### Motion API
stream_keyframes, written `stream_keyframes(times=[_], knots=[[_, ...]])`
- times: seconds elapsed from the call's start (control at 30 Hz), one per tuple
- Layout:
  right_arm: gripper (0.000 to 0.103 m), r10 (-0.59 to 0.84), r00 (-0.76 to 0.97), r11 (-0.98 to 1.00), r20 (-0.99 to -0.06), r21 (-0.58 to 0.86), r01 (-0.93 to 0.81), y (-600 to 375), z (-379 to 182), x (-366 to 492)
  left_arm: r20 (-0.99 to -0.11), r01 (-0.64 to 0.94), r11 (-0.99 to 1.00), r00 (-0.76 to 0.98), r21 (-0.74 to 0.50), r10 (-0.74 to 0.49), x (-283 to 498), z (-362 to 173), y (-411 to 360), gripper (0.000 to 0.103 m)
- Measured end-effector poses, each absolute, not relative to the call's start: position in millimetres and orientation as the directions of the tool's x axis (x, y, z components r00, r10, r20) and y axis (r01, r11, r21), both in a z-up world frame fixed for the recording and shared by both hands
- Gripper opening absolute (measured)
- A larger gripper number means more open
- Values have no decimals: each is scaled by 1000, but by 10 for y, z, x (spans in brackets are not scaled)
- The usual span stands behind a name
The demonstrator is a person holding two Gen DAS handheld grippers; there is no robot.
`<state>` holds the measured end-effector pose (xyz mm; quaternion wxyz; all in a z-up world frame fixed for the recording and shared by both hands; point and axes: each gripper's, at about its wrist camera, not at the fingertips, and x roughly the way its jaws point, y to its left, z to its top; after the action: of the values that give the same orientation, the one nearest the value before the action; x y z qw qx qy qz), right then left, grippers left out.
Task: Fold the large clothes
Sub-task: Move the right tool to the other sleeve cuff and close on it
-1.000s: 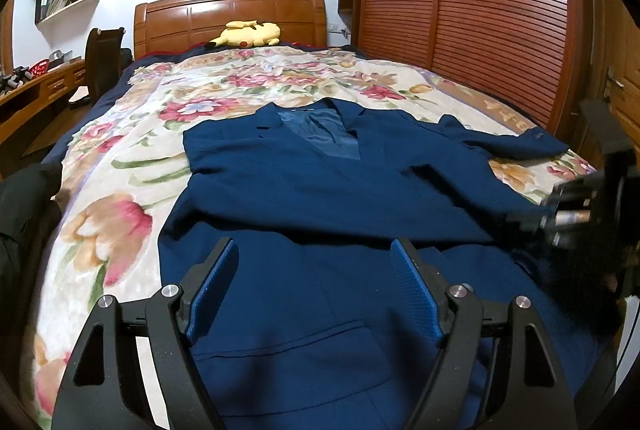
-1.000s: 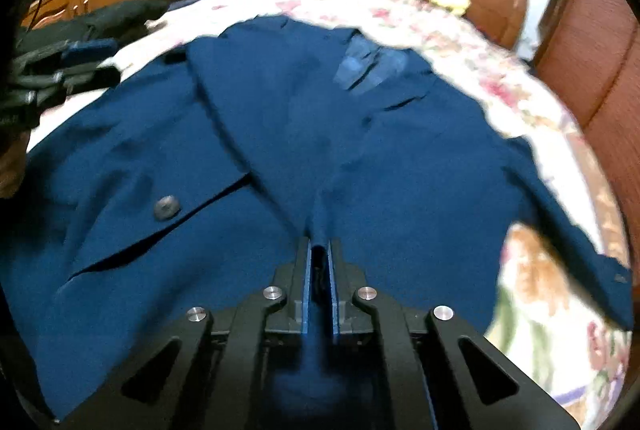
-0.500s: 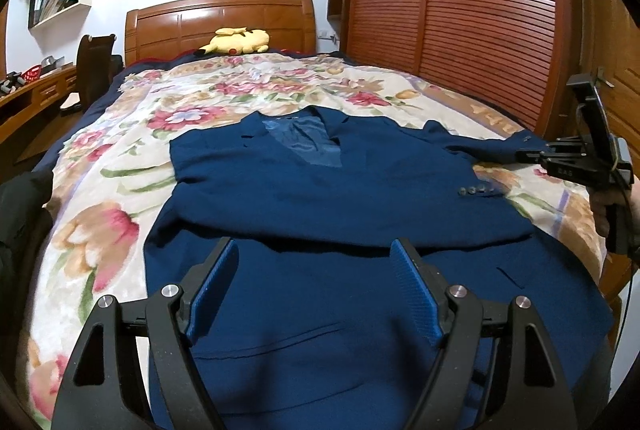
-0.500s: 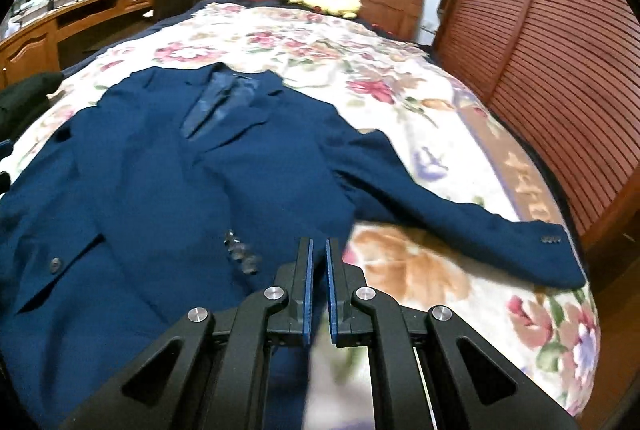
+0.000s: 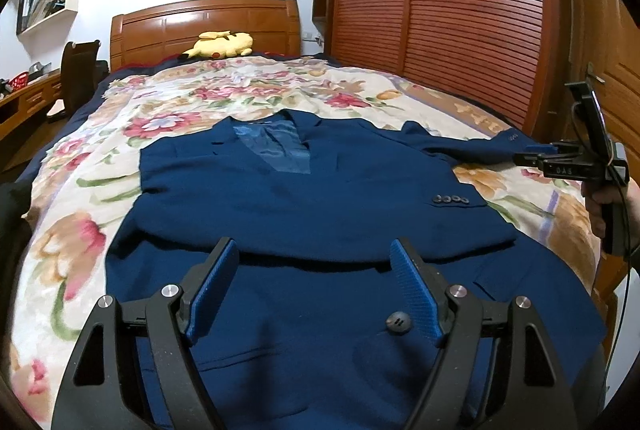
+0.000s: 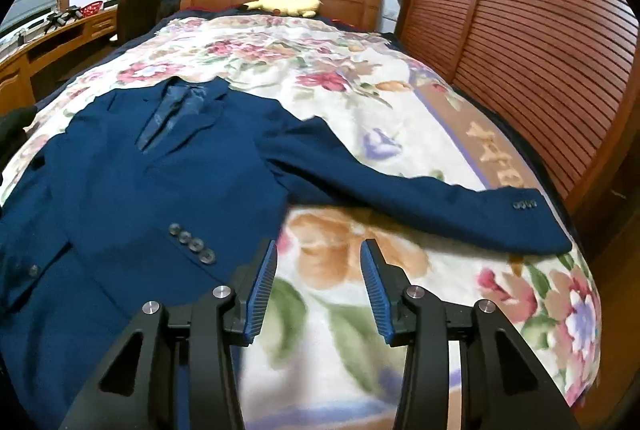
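Flat, matte navy wool jacket (image 5: 304, 214); quilted floral bedspread (image 5: 80, 214).

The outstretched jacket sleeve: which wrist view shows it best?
The right wrist view: the outstretched sleeve lies full length across the floral blanket, cuff buttons visible. The left wrist view shows it only foreshortened at the frame's right, its cuff partly behind the right gripper.

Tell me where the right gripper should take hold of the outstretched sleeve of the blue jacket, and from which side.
Probably at the cuff of the outstretched sleeve, coming from the foot of the bed. The sleeve lies flat on the floral bedspread, stretched away from the jacket body, and its buttoned end is the free edge nearest the right gripper, whose jaws have just been opening and hold nothing.
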<state>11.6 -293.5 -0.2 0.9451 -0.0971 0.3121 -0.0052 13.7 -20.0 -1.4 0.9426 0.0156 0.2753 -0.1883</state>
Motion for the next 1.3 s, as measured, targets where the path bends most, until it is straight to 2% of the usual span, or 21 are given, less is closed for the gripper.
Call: stream_keyframes(times=[0.07,0.1,0.13,0.2,0.6,0.67,0.73,0.8,1.03,1.3], knots=[[46,-77,804,982,-590,-184,-42,-3020,-19,97,-525,367,927,776,-75,-350,155,-16,-258,79],[49,-78,802,983,-593,-182,-39,-3071,-36,100,-526,370,926,774,-77,-353,163,-19,-293,79],[57,-79,797,983,-598,-181,-39,-3131,-59,110,-527,373,925,772,-77,-355,166,-22,-320,79],[63,-86,794,982,-602,-184,-32,-3258,-88,125,-531,387,918,763,-79,-368,167,-27,-382,79],[63,-246,741,969,-625,-176,173,-4380,-156,397,-511,388,920,780,-55,-360,150,0,-565,79],[63,-267,733,964,-626,-164,211,-4562,-144,427,-503,379,924,788,-57,-354,160,11,-566,84],[63,-284,726,957,-626,-143,251,-4736,-129,450,-496,363,930,798,-57,-342,169,17,-562,97],[63,-297,721,951,-626,-124,285,-4884,-106,501,-492,358,932,802,-59,-339,183,16,-560,102],[63,-335,699,922,-632,-67,381,-5269,-27,616,-484,350,935,808,-65,-336,197,24,-543,102],[63,-315,642,889,-699,19,457,-5477,-110,721,-493,355,933,801,-65,-339,213,5,-539,102]])
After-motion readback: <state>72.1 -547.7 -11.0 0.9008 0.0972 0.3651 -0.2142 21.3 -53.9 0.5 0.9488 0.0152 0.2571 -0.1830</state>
